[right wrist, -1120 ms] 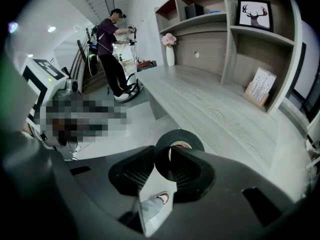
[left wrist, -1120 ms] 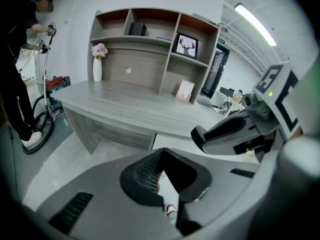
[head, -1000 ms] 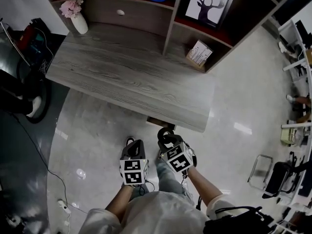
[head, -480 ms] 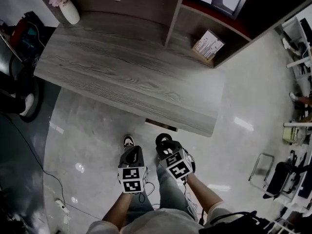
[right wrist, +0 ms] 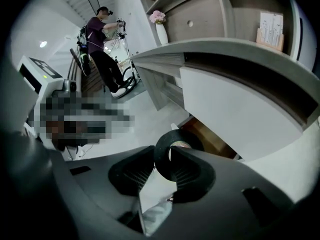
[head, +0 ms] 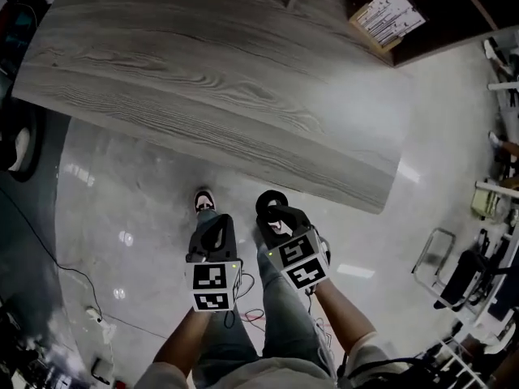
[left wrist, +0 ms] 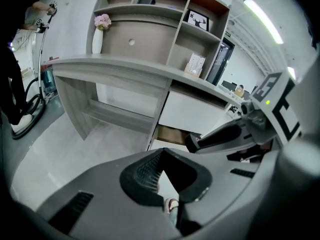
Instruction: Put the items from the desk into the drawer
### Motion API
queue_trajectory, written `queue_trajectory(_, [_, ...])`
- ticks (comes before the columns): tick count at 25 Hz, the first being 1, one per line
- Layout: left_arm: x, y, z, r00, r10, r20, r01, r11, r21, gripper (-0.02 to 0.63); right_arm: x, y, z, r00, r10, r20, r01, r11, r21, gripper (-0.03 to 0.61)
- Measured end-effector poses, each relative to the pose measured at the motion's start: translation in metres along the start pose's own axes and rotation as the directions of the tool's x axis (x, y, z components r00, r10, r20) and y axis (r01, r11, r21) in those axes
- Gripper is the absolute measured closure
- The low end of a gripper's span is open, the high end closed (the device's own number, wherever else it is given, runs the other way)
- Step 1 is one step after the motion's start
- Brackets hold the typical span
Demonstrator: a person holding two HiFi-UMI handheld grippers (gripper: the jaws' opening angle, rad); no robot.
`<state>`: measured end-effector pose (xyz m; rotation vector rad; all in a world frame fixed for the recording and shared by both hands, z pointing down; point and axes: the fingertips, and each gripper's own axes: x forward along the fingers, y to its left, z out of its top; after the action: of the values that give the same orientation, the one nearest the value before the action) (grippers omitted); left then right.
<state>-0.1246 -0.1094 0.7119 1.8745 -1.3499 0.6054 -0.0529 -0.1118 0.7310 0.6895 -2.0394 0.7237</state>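
Tape, a black ring-shaped roll [right wrist: 161, 156], sits clamped upright at the tips of the right gripper [head: 274, 214]. The jaws stand fairly wide and pinch the ring's band, and one ribbed pad appears to reach into the hole. In the head view the roll hangs over the glossy pale floor [head: 122, 217], just short of the near edge of the grey wood-grain desk [head: 203, 79] and closer to its right corner than its left.

The left gripper [head: 217, 221] hangs just beside it, also short of the desk's near edge. Its jaw tips meet and nothing is between them. Through the gap behind the tips only floor and the person's white-and-dark shoe [head: 204, 201] show.

Both gripper views look under the desk top. Below its right end, a slot with a brown wooden inside [left wrist: 170, 134] opens beneath a white front panel [left wrist: 200, 115], which looks like a drawer pulled out a little. The roll is near that opening but outside it.

A white vase of pink flowers [left wrist: 98, 38] stands at the far left corner of the desk. A small printed box [head: 388, 16] leans in a shelf compartment at the far right. In the right gripper view, a person in a dark top [right wrist: 102, 39] stands well apart in the background.
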Motion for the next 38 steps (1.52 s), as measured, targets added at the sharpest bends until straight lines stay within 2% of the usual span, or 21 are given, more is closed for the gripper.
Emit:
queue_trajectory(5, [0.028, 0.012, -0.02, 1.0, -0.007, -0.017, 0.007, 1.0, -0.026, 0.617, 0.018, -0.01, -0.009, 0.999, -0.007, -0.031, 0.007, 1.0, 0.006, 0.483])
queue_trajectory(11, [0.045, 0.02, -0.025, 1.0, -0.017, -0.012, 0.016, 0.997, -0.072, 0.617, 0.03, -0.025, -0.015, 0.995, -0.066, -0.069, 0.065, 0.998, -0.011, 0.482])
queue_trajectory(18, [0.046, 0.017, -0.026, 0.999, -0.048, 0.003, 0.048, 0.995, -0.093, 0.617, 0.045, -0.04, -0.011, 0.992, -0.09, -0.088, 0.091, 0.996, 0.008, 0.482])
queue_trajectory(25, [0.05, 0.021, -0.036, 0.998, -0.055, -0.006, 0.053, 0.986, -0.157, 0.617, 0.059, -0.047, -0.003, 0.99, -0.087, -0.11, 0.088, 0.996, 0.007, 0.482])
queue_trajectory(31, [0.054, 0.022, -0.027, 0.999, -0.051, 0.001, 0.051, 0.993, -0.104, 0.617, 0.06, -0.055, 0.001, 0.988, -0.129, -0.088, 0.132, 0.991, 0.023, 0.482])
queue_trajectory(38, [0.057, 0.021, -0.019, 0.999, -0.053, 0.006, 0.053, 0.992, -0.112, 0.617, 0.06, -0.062, 0.006, 0.989, -0.141, -0.045, 0.144, 0.987, 0.073, 0.479])
